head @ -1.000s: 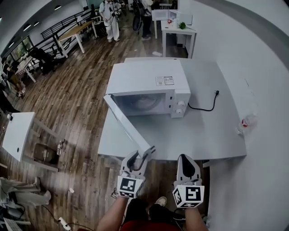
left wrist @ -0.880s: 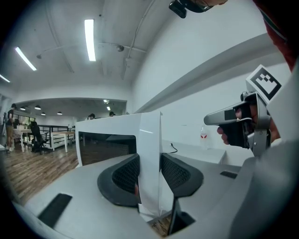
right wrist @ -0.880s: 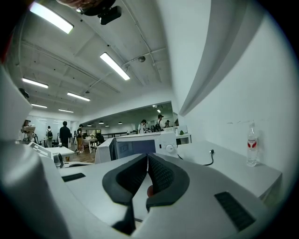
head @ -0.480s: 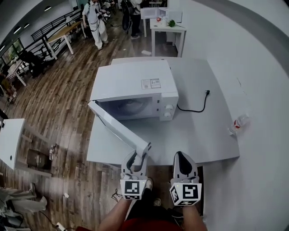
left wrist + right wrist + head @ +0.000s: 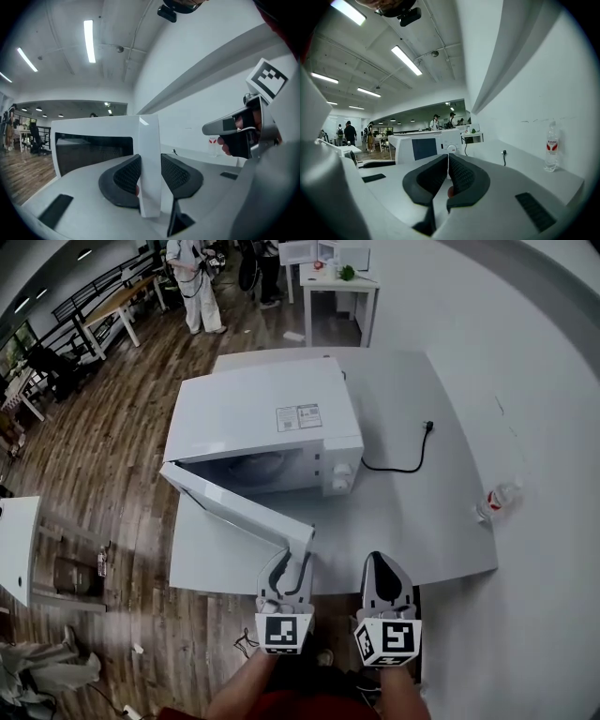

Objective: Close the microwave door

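A white microwave (image 5: 262, 413) stands on the grey table (image 5: 422, 531) with its door (image 5: 234, 507) swung partly open toward me. My left gripper (image 5: 292, 563) is at the door's free edge. In the left gripper view the door edge (image 5: 149, 154) stands upright between the two black pads, and the closing jaws (image 5: 151, 174) press on both its faces. My right gripper (image 5: 380, 568) hovers beside it over the table's near edge. Its pads meet with nothing between them (image 5: 448, 174), and it points toward the microwave's control panel (image 5: 451, 140).
A black power cord (image 5: 398, 462) lies on the table right of the microwave. A clear water bottle (image 5: 495, 501) stands near the table's right edge by the white wall. Wooden floor, other tables and people lie to the left and behind.
The door has swung part of the way toward the microwave's front, with my left gripper on its edge. Both grippers have moved forward toward the microwave.
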Motion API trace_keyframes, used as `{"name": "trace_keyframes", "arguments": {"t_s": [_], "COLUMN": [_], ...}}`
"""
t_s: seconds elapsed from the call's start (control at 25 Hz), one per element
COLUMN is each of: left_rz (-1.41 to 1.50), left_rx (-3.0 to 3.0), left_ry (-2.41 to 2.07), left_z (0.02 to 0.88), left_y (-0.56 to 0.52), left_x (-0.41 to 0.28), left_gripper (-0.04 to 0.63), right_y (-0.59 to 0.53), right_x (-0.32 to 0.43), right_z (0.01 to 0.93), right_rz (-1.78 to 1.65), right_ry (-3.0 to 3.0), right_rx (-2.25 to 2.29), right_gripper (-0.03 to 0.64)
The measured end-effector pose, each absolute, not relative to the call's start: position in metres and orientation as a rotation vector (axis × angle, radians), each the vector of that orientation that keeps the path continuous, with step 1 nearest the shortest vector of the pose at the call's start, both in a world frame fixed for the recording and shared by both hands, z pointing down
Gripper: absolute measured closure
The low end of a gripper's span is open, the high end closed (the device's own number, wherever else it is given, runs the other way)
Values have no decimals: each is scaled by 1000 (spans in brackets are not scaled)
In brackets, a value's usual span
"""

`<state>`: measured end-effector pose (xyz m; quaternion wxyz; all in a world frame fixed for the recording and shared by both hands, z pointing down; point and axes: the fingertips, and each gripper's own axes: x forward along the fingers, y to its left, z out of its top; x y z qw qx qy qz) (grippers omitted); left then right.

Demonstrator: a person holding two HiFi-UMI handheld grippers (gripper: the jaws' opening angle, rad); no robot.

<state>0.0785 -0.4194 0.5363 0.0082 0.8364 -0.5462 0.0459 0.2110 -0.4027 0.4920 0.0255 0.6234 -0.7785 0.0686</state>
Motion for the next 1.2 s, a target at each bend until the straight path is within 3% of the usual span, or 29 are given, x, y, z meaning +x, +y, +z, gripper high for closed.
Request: {"name": "trace_keyframes", "arguments": {"t_s": [1.2], "left_rz": [59], "left_rx": [2719], "left_ry": [-1610], "left_z": [525], "left_y": [-531], "left_x": [119], "left_gripper": [459], "right_y": [-506], "right_x": [223], "right_z": [515], "right_rz": [276], "right_ry": [-2322], "right_rx": [1962], "right_gripper": [588]}}
